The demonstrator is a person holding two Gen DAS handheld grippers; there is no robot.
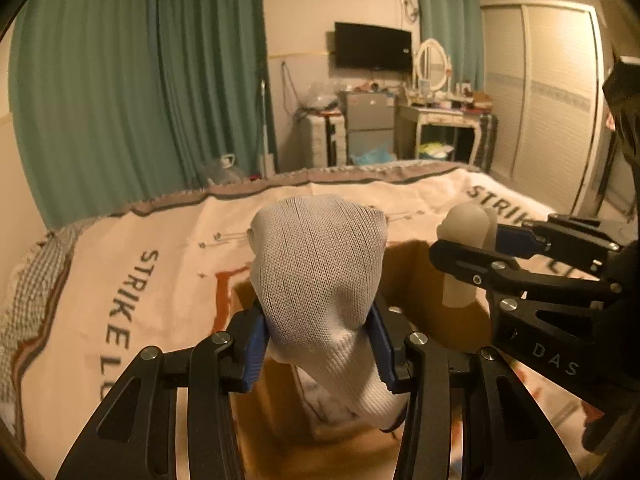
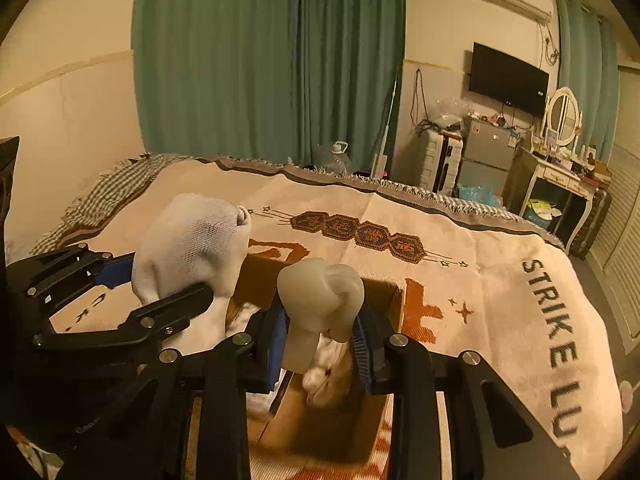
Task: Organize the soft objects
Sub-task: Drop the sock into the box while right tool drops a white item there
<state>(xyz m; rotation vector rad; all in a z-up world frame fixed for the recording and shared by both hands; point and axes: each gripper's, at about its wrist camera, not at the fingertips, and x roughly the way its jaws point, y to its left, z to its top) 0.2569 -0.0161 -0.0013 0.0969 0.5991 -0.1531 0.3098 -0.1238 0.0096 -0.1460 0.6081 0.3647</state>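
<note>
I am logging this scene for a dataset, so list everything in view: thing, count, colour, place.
white sock: 1, white knit, clamped in the left gripper above the box
grey sock: 1, pale grey, knotted, clamped in the right gripper above the box
cardboard box: 1, brown, open, on the blanket, with pale fabric inside
blanket: 1, cream with orange and dark lettering, over the bed
curtains: green, behind the bed
television: 1, black, on the wall
dressing table: 1, white, with oval mirror
left gripper: black, blue pads
right gripper: black, blue pads
</note>
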